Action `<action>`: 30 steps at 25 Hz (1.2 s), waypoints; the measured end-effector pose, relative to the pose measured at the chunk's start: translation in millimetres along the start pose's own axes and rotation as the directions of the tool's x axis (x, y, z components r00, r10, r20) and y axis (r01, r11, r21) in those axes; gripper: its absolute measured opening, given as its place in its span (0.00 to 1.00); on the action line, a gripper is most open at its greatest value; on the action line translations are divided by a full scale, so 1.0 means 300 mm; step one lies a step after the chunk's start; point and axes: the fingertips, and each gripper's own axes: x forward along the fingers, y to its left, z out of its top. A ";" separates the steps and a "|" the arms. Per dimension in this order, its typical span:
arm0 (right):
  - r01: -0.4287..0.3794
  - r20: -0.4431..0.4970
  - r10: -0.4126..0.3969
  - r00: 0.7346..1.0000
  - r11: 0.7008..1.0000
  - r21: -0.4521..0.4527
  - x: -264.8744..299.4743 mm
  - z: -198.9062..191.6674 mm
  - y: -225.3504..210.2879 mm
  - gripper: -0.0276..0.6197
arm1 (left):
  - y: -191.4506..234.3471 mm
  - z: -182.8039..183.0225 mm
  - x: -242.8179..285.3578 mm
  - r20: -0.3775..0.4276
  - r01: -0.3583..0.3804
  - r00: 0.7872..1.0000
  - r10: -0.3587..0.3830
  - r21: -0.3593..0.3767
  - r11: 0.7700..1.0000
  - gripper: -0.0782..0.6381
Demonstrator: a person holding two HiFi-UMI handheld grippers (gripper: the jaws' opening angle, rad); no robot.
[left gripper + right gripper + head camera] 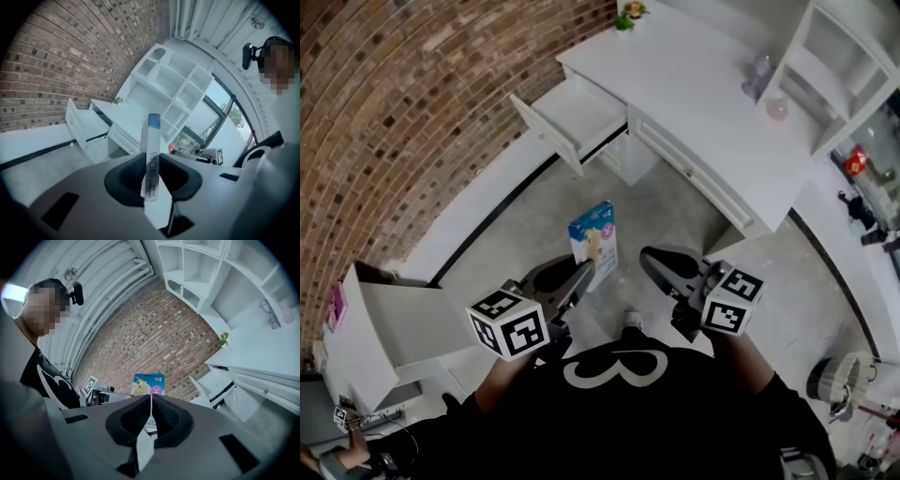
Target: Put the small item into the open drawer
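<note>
- The small box (592,246) stood out past the tips of the left gripper (581,275). Its long axis ran along the jaws, with the blue end pointing away.
- The open drawer (581,112) lay well ahead of the jaws, with its white bottom in view.
- The left jaws, slightly spread, pinched the box's lower end.
- The right gripper (654,261) had its jaws pressed together, just beside the box.
</note>
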 end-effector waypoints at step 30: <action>0.137 0.065 -0.133 0.989 0.989 -0.055 0.081 0.277 -0.376 0.06 | 0.249 0.282 0.345 -0.024 0.043 0.999 -0.041 0.066 0.997 0.23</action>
